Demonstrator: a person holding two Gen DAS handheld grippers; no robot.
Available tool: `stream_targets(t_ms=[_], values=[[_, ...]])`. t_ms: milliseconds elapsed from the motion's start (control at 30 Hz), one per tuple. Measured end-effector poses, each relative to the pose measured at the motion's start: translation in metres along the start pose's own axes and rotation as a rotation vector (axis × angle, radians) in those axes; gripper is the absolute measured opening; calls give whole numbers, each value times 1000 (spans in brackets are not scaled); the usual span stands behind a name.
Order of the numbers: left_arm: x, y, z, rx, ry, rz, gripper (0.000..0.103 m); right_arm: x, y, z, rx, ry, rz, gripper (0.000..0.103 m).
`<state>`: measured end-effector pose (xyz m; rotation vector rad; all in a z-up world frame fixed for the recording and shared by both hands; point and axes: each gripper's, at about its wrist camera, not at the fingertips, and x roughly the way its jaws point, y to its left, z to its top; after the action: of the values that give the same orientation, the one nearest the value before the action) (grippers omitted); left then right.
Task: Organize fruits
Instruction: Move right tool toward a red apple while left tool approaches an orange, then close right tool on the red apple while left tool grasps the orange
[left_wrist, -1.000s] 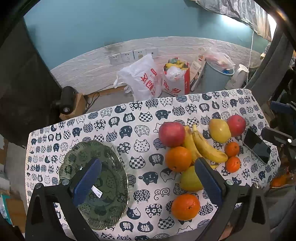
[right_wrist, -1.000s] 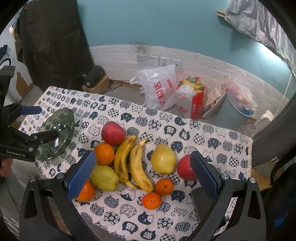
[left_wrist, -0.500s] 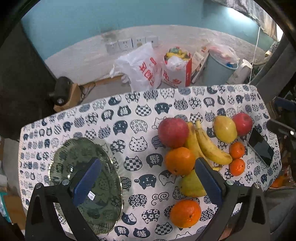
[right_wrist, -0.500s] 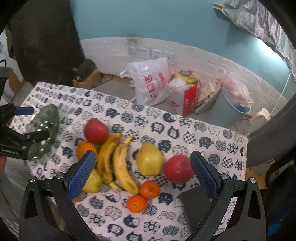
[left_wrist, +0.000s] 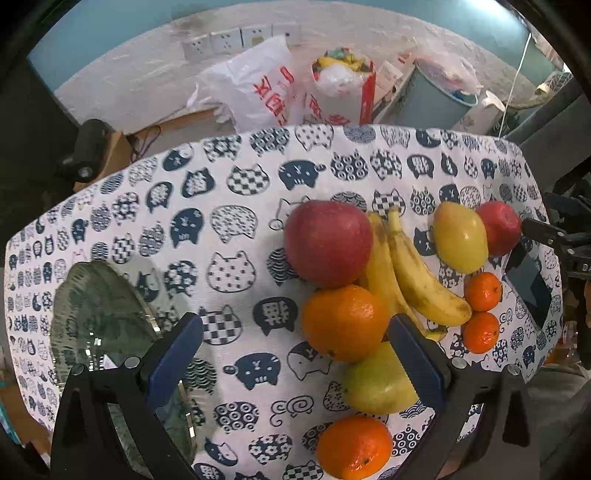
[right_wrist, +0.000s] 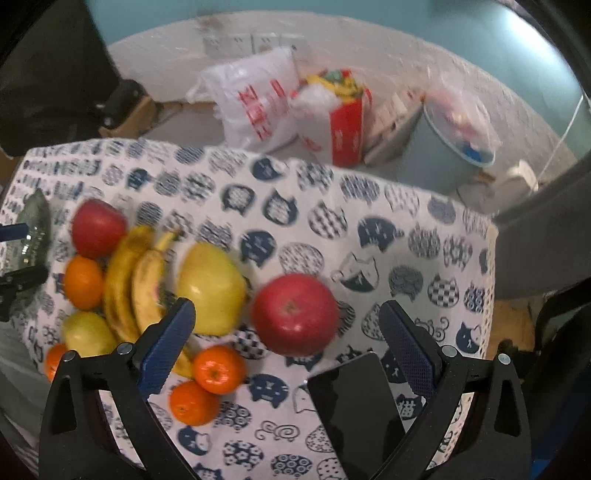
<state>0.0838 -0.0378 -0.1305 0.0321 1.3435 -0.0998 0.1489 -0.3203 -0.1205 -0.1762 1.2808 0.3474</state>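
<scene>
Fruit lies on a cat-print tablecloth (left_wrist: 236, 236): a red apple (left_wrist: 328, 242), an orange (left_wrist: 343, 321), two bananas (left_wrist: 413, 280), a yellow pear (left_wrist: 460, 236), a second red apple (right_wrist: 295, 314), two small tangerines (right_wrist: 219, 367), a green pear (left_wrist: 376, 380) and another orange (left_wrist: 354, 446). A green glass plate (left_wrist: 99, 317) sits at the left. My left gripper (left_wrist: 295, 354) is open and empty, above the cloth beside the orange. My right gripper (right_wrist: 286, 343) is open and empty, just in front of the second red apple.
A black phone (right_wrist: 354, 406) lies on the cloth under my right gripper. Beyond the table's far edge stand plastic bags (left_wrist: 258, 88), a red bag (left_wrist: 340, 92) and a grey bin (left_wrist: 432, 96) against a white brick wall.
Both grippers have moved down and closer to the table. The right gripper has shifted right, from the bananas toward the red apple. The fruit has not moved.
</scene>
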Motion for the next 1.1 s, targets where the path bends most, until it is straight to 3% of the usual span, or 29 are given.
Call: stream_targets(t_ms=[233, 400, 633, 800, 967, 1100], values=[[27, -9, 3, 3, 64, -20, 102, 32, -9, -10, 4, 76, 24, 94], [44, -17, 3, 31, 102, -8, 102, 44, -8, -10, -9, 95, 33, 94], [62, -13, 3, 16, 122, -42, 101, 65, -10, -12, -9, 124, 44, 86], [73, -15, 3, 16, 136, -114, 79, 76, -10, -14, -2, 156, 70, 77], [78, -19, -3, 27, 120, -149, 68, 75, -13, -15, -1, 132, 71, 76], [76, -21, -6, 46, 104, -135, 67, 74, -13, -16, -8, 124, 63, 76]])
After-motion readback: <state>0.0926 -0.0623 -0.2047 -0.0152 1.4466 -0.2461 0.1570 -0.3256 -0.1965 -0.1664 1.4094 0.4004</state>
